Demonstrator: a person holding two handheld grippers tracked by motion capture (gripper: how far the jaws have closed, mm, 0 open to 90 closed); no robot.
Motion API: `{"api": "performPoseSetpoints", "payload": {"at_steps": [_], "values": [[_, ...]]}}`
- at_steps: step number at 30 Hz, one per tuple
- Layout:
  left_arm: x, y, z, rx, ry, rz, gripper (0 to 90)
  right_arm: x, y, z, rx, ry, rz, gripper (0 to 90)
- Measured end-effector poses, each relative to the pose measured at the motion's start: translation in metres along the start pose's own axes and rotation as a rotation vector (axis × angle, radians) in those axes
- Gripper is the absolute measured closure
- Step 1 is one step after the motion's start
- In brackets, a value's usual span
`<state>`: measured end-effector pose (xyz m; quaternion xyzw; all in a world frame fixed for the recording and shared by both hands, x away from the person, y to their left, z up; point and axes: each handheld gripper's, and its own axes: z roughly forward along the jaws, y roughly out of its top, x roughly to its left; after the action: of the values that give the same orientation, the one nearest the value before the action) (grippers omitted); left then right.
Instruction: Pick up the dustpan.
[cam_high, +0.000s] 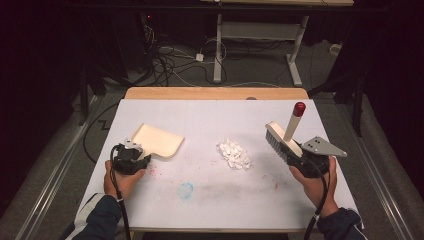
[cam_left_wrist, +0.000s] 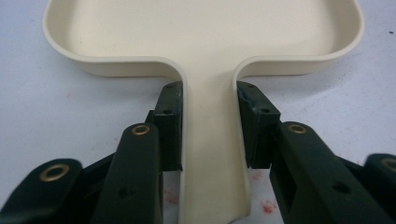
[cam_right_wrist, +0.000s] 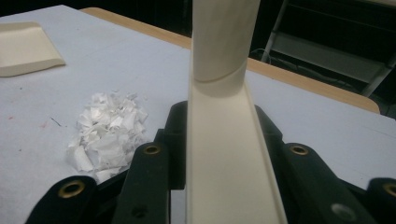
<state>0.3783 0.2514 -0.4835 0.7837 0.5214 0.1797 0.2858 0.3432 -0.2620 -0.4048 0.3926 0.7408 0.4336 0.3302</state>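
I'm seeing the dustpan (cam_high: 159, 140) lying just ahead of my left gripper (cam_high: 134, 148), paper scraps (cam_high: 234, 153) sitting between both grippers, brush (cam_high: 283, 141) rising from my right gripper (cam_high: 300, 156).

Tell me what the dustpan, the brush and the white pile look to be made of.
Dustpan: probably moulded plastic, cream, smooth with a soft sheen and rounded rim.
Brush: cream body that looks like the same plastic, dark bristles, glossy red cap on the handle.
White pile: likely torn paper, matte, curled, ragged scraps.
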Motion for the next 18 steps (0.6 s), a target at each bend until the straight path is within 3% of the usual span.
{"api": "performPoseSetpoints", "payload": {"at_steps": [6, 10, 18], "values": [[-0.002, 0.003, -0.007, 0.006, 0.012, 0.042, 63.7, 0.0, 0.0, 0.0, -0.005, 0.004, -0.007, 67.3], [-0.007, 0.005, -0.01, 0.009, 0.02, 0.092, 63.7, 0.0, 0.0, 0.0, -0.008, 0.006, -0.013, 67.3], [-0.017, 0.007, -0.018, 0.001, 0.001, 0.159, 63.8, -0.001, -0.001, 0.0, -0.008, 0.001, -0.009, 67.4]]}}
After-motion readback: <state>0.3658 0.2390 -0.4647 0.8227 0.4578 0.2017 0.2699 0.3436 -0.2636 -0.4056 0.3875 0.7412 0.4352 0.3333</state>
